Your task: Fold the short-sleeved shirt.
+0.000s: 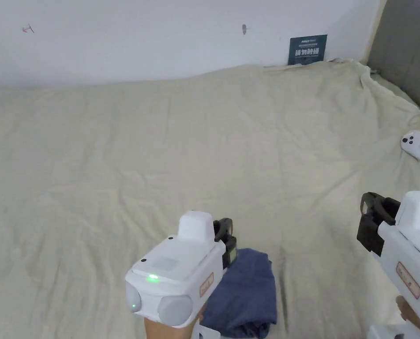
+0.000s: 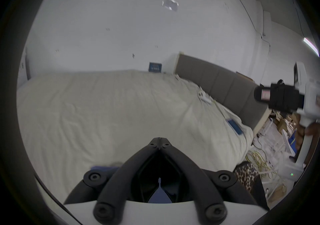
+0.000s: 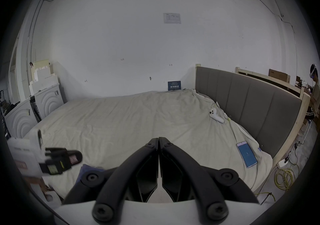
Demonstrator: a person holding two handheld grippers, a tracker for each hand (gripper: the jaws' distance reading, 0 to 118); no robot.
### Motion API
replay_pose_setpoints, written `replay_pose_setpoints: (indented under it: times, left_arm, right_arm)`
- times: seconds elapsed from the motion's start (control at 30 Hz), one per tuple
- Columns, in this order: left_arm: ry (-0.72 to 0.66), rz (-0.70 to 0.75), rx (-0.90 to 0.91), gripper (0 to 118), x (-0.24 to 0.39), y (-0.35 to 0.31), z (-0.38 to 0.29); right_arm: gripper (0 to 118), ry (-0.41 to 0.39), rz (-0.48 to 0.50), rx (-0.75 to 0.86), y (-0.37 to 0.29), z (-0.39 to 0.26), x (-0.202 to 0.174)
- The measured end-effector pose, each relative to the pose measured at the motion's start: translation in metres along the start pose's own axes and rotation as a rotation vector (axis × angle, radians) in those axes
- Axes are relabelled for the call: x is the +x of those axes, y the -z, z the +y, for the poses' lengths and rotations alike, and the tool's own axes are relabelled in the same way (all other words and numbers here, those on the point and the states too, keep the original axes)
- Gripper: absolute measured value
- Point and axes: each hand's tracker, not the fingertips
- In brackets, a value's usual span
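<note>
The short-sleeved shirt (image 1: 244,293), dark blue, is lying in a folded, compact bundle on the beige bed sheet (image 1: 160,154), near the front edge of the bed. The left gripper (image 1: 224,229) is being held just above and beside the shirt's left side; in the left gripper view its jaws are seen pressed tip to tip with nothing clamped between them, and a strip of the blue cloth (image 2: 103,168) is being shown below them. The right gripper (image 1: 372,212) is being held well apart from the shirt, over bare sheet to the right; its jaws are likewise closed on nothing (seen meeting along their length in the right gripper view). A white controller (image 1: 416,148) is lying on the sheet near the grey headboard (image 1: 403,48), and a phone (image 3: 246,153) is lying farther along the same side, its screen lit
</note>
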Motion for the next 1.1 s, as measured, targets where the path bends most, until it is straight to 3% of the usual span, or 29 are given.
replay_pose_setpoints:
  times: [0.3, 0.7, 1.1]
  left_arm:
    - [0.010, 0.198, 0.162, 0, -0.058, -0.042, 0.038]
    - [0.035, 0.401, 0.282, 0, -0.103, -0.094, 0.028]
    - [0.009, 0.408, 0.254, 0, -0.115, -0.097, 0.020]
  right_arm:
    - [0, -0.025, 0.038, 0.080, 0.005, 0.017, -0.042]
    - [0, -0.065, 0.047, 0.191, 0.009, 0.015, -0.080]
    - [0, -0.073, 0.080, 0.160, 0.016, -0.001, -0.100]
